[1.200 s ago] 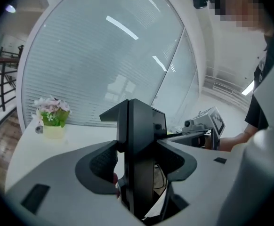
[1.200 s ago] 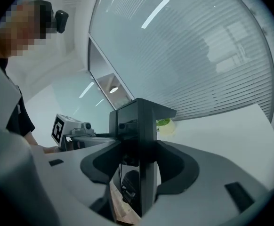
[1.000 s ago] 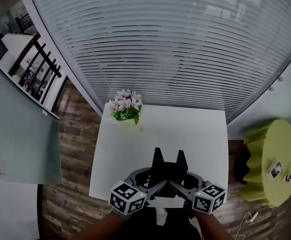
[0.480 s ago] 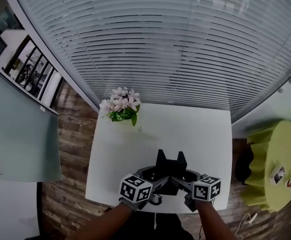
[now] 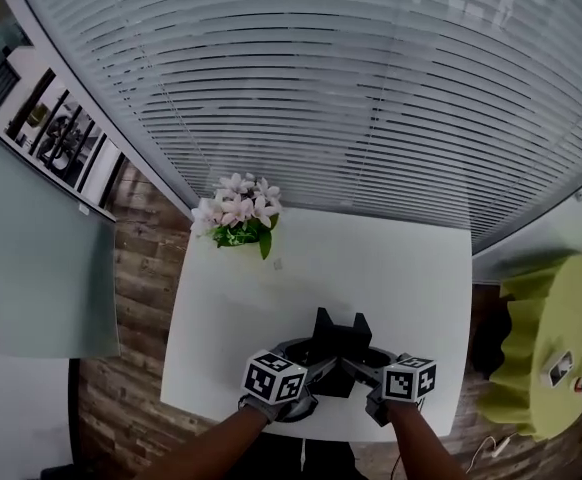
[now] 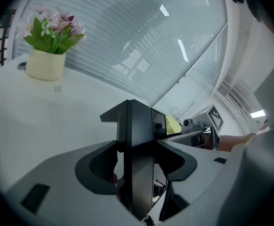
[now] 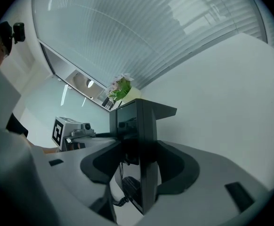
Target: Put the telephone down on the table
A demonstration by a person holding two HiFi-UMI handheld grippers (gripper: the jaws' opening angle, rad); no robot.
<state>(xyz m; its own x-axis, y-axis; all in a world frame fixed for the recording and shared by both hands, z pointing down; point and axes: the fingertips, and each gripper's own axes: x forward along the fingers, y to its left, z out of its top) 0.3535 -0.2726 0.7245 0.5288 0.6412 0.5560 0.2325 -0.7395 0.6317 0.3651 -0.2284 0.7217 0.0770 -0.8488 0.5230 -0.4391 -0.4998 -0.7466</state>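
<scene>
1. A white table (image 5: 391, 258) stands before a wall of closed window blinds (image 5: 321, 88), seen steeply from above.
2. At the table's near edge, the left gripper (image 5: 321, 318) and the right gripper (image 5: 359, 322) sit close side by side, both pointing toward the far side.
3. The black telephone (image 5: 337, 373) is held between the two grippers, over the near middle of the table. No view shows whether its underside touches the tabletop.
4. In the left gripper view, the left gripper (image 6: 133, 111) has its jaws clenched tight with no gap. The telephone's glossy black face (image 6: 158, 124) is pressed at their right side.
5. In the right gripper view, the right gripper (image 7: 139, 108) is likewise clamped, with the telephone's glossy face (image 7: 124, 121) at the left of its jaws.
6. A coiled cord (image 7: 120, 200) hangs below the telephone.
7. A cream pot of pink flowers (image 5: 237, 220) stands at the table's far left corner, well apart from the grippers.
8. A round green side table (image 5: 561, 318) stands to the right, on the wooden floor (image 5: 136, 268).
</scene>
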